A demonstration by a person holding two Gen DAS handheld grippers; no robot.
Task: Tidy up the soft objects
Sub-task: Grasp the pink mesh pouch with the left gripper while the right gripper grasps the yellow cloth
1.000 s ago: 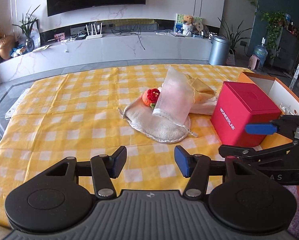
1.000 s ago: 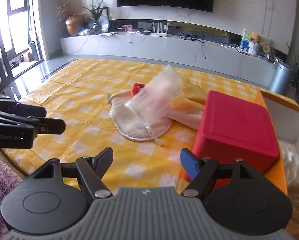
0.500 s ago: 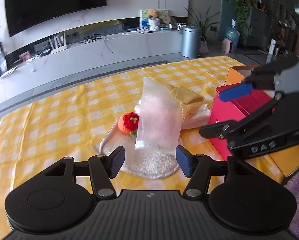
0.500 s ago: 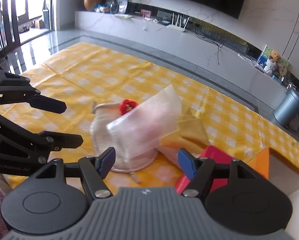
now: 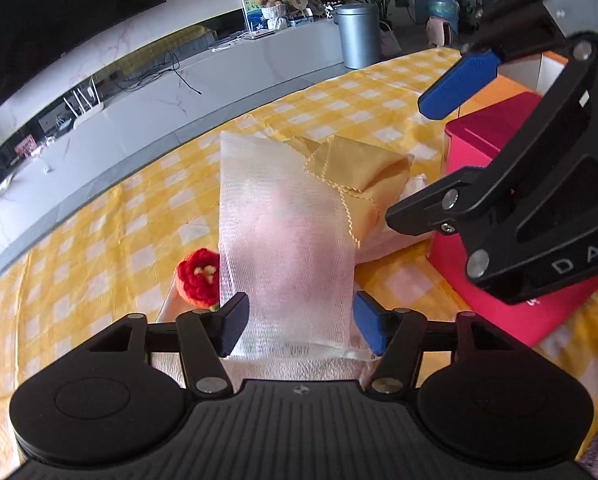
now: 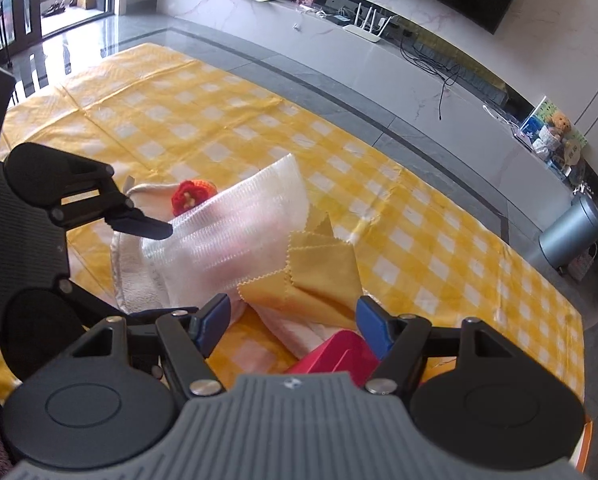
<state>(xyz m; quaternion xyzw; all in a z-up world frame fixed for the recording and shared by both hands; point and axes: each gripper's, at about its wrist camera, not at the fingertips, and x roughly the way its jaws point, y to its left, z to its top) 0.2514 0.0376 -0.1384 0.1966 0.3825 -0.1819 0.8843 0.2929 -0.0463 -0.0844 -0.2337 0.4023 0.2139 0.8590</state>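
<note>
Both views: a desk under a yellow checked cloth (image 5: 99,240), with a heap of soft things near its middle. A sheer mesh bag (image 5: 287,240) lies over a white towel (image 6: 135,264), a red and orange knitted flower (image 5: 199,276) at its left and a folded yellow cloth (image 5: 355,168) at its right. A red box (image 5: 495,148) stands just right of the heap.

Left wrist view: the left gripper (image 5: 299,328) straddles the near end of the mesh bag. Its jaws are closing, with the bag between them and a slight gap at each side. The right gripper (image 5: 431,160) fills the right of the frame, jaws apart and empty. An orange box (image 5: 515,88) shows only here, behind the red one.

Right wrist view: the right gripper's jaws stand wide above the yellow cloth, gripping nothing. The cloth's far edge and the grey floor beyond it cross the upper frame. Bare checked cloth lies open at upper left.
</note>
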